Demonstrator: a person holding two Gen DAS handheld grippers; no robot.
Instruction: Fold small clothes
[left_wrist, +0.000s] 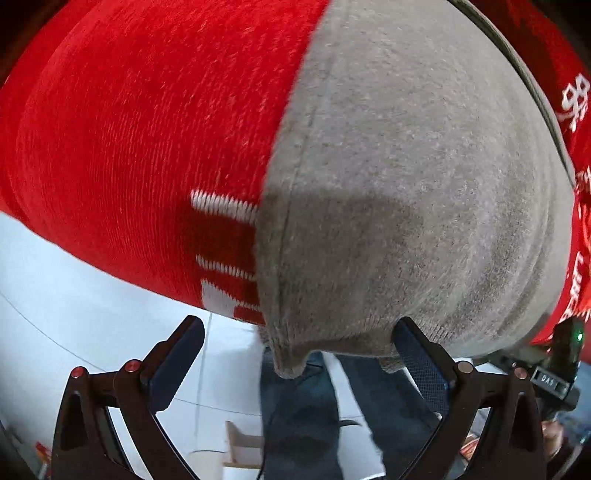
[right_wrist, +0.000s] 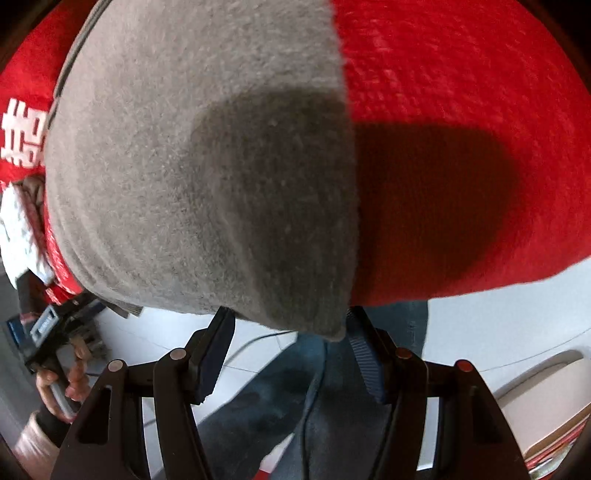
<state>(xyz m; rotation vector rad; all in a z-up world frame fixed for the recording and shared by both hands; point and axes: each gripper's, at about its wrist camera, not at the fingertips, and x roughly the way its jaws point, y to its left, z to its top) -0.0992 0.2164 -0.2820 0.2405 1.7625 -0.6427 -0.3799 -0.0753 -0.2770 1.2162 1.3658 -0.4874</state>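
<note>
Through the left wrist view we see our left hand-held gripper (left_wrist: 297, 349) with its two fingers spread wide, released, the hanging lower corner of a grey sock (left_wrist: 406, 184) dipping between them; the finger at 3 o'clock touches the grey hem, the one at 9 o'clock stands apart from it. The grey sock fills the picture from 12 to 4 o'clock and lies over a red sock (left_wrist: 140, 140) that spreads from 9 to 12 o'clock and bears white knitted marks near the centre. At 3 o'clock more red cloth with white lettering (left_wrist: 576, 99) shows behind the grey one. Below, at 6 o'clock, blue jeans (left_wrist: 295, 413) and a pale floor (left_wrist: 74, 314) appear. Through the right wrist view our right hand-held gripper (right_wrist: 290, 350) is likewise open, gripping nothing, the rounded grey tip (right_wrist: 184, 166) sagging just between its fingers and the red sock (right_wrist: 461, 129) lying from 12 to 3 o'clock beside it. At 8 o'clock in this view a hand (right_wrist: 61, 384) holds the other tool's handle.
</note>
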